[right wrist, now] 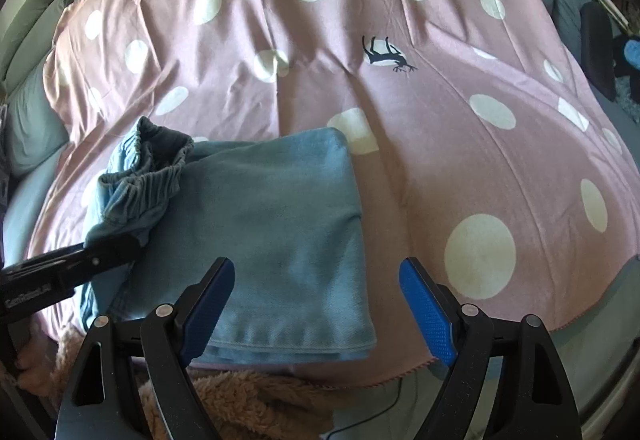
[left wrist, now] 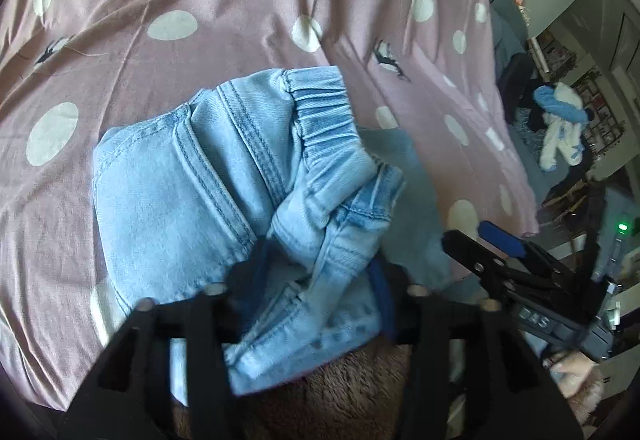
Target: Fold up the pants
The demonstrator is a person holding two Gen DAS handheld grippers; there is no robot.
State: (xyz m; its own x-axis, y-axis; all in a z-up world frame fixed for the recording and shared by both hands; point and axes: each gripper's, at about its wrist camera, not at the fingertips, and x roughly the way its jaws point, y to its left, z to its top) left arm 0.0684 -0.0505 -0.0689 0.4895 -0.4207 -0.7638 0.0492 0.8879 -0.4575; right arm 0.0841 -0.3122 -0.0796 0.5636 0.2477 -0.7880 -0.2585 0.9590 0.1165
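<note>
On the bed: pale blue denim pants [right wrist: 276, 224] lie folded into a compact stack on a pink cover [right wrist: 440, 144] with white dots, close to its near edge.
Fabric: light-washed denim — double-stitched seams run diagonally across the top layer in the left wrist view.
Waistband: the gathered elastic band [left wrist: 328, 112] stands bunched and rumpled at one end of the stack, not lying flat.
Near edge: a hemmed border lies fairly straight in the right wrist view, layers showing beneath it.
Left tool [left wrist: 308, 280]: fingers parted, a fold of denim lying between them — the pads do not look to be pressing it.
Right tool [right wrist: 316, 304]: blue pads spread wide, hovering over the near corner of the stack, nothing gripped.
Foreground: a tan fleecy fabric [right wrist: 248, 396] sits below the cover's edge.
</note>
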